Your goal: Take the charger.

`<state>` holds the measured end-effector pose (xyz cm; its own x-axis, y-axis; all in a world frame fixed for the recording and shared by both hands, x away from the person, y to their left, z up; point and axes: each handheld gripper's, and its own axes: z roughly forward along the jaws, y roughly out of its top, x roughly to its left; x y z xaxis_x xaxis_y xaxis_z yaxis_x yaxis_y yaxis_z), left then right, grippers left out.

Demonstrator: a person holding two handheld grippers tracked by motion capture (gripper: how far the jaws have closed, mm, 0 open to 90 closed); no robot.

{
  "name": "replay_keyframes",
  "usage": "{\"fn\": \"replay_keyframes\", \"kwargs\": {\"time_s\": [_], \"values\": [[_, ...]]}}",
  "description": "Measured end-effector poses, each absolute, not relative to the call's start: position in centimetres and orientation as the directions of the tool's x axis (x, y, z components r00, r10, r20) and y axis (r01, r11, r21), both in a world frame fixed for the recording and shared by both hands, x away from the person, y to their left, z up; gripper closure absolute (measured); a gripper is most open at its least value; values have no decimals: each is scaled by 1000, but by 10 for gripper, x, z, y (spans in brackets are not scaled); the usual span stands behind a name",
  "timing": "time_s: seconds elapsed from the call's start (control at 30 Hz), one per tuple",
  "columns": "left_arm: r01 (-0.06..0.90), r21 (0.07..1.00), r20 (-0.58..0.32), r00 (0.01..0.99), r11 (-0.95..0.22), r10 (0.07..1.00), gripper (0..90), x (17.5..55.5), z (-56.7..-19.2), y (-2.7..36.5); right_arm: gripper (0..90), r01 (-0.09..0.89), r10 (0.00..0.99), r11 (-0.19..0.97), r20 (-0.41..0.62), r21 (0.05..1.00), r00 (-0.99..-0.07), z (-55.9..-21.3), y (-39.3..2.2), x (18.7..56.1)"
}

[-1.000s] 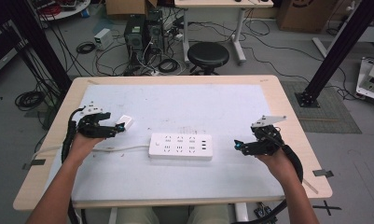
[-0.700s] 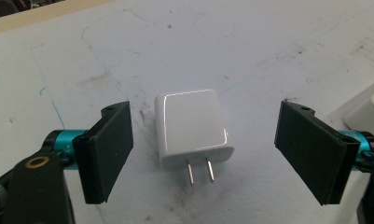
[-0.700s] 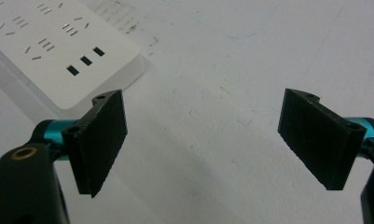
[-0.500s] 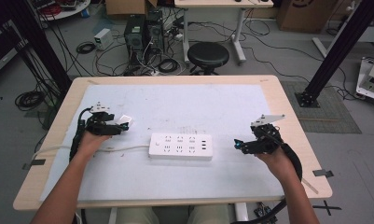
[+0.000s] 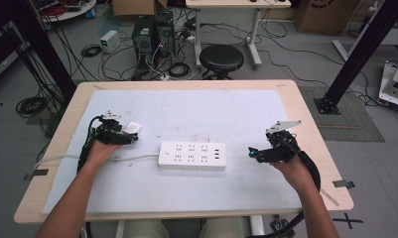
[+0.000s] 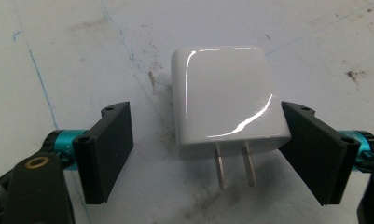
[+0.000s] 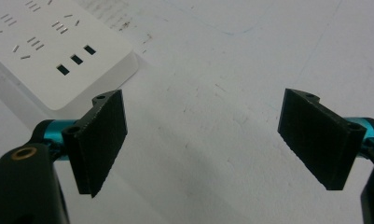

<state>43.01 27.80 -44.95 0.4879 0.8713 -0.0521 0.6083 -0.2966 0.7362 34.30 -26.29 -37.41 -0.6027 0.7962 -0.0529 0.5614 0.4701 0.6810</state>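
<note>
Left hand-held gripper wide around white charger, prongs visible close up, right hand-held gripper wide.

Left gripper at white charger (power strip centre-table).

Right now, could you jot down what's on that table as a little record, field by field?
surface: white mat on a wooden table
centre item: white power strip, lying flat, cord running off to the left
small item: white plug adapter, flat on the mat, two prongs facing the left gripper
left gripper: open, jaws either side of the plug adapter, right jaw close to its side
right gripper: open, holds nothing, right of the power strip
</note>
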Motion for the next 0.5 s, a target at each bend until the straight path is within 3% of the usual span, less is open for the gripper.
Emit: {"fn": "replay_keyframes", "kwargs": {"time_s": [0.3,0.43,0.5], "values": [[599,732,-13,486,-323,874,211,430,-450,275,157,561,795,472,-53,680,-604,-376,-264,345],[588,733,-2,505,-342,863,408,427,-447,272,157,564,799,466,-50,682,-599,-377,-264,345],[586,730,9,506,-352,862,422,426,-446,271,157,564,799,466,-50,682,-599,-377,-264,345]]}}
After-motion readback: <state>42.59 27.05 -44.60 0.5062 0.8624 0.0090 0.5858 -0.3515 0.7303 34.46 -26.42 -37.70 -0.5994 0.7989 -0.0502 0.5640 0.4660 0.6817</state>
